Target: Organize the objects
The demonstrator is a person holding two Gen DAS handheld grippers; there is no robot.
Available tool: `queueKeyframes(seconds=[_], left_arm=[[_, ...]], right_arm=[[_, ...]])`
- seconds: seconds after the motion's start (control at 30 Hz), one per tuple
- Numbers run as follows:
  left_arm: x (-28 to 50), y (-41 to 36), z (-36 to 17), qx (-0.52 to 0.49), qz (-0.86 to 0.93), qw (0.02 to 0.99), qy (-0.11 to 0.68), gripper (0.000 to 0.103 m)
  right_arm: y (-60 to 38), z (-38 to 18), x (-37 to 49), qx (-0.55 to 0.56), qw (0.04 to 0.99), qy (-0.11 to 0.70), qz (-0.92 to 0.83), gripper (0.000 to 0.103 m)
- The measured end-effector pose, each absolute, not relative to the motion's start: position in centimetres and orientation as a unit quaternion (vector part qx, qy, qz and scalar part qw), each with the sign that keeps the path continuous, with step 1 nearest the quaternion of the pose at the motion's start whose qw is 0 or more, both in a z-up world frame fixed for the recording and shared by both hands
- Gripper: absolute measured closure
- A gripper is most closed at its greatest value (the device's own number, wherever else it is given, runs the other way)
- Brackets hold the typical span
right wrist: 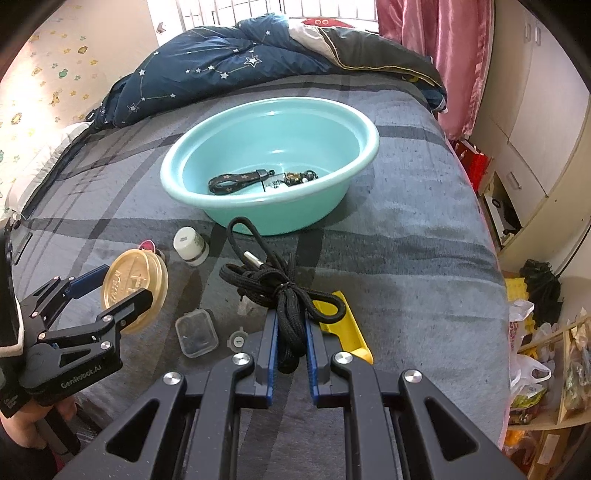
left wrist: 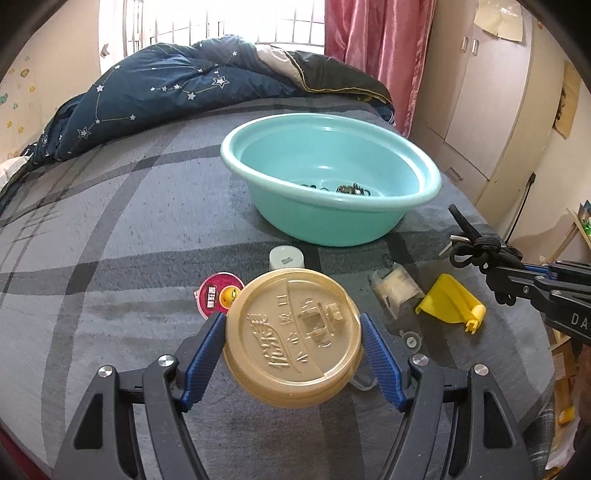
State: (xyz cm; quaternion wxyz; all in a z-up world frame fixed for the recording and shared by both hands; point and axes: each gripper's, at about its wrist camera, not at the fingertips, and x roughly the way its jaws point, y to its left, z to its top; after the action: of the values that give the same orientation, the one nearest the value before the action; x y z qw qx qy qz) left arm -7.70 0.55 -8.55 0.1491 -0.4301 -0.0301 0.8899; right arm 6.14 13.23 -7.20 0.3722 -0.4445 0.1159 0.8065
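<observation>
Nearest the left wrist camera, the left gripper (left wrist: 293, 343) clamps a round gold plastic cup lid (left wrist: 293, 338) by its rim between blue ribbed pads (left wrist: 205, 356), holding it clear above the bed with its embossed face tilted up toward the lens; the raised characters on it cannot be read with certainty. The gripper's black body reads "GenRobot.AI" in the right wrist view. The right gripper (right wrist: 291, 354) is clenched on a bundled black braided cord (right wrist: 284, 295), whose long axis runs away from the camera toward the basin, a loop and a metal plug end (right wrist: 251, 257) leading forward. All this sits over a bed covered in a grey sheet with dark crossing bands (left wrist: 110, 240). Lying on the sheet just beyond the grippers are a yellow plastic wedge-shaped piece (left wrist: 448, 301), a small clear plastic box (right wrist: 196, 332), a small grey round cap (right wrist: 237, 340), a pink round sealed cup with an orange printed on top (left wrist: 219, 293), and a small white jar (right wrist: 190, 240) standing upright. Farther on rests a round turquoise plastic basin (right wrist: 354, 122), holding a black star-patterned strap (right wrist: 236, 181) and a small dark cluster that cannot be made out. Behind it a navy constellation-print duvet (left wrist: 166, 88) is heaped below a barred window (left wrist: 221, 22), with a pink curtain (left wrist: 380, 48) and cream wardrobe doors (left wrist: 491, 92) at the right.
</observation>
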Motion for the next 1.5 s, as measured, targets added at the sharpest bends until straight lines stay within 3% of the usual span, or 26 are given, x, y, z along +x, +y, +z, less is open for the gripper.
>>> queueKeyframes(seconds=[1.5], left_arm=[[-12.4, 3.8, 0.4, -0.355, 0.912, 0.205, 0.024, 0.025]], right_arm=[[15.9, -0.3, 1.1, -0.402, 0.366, 0.061, 0.837, 0.090]])
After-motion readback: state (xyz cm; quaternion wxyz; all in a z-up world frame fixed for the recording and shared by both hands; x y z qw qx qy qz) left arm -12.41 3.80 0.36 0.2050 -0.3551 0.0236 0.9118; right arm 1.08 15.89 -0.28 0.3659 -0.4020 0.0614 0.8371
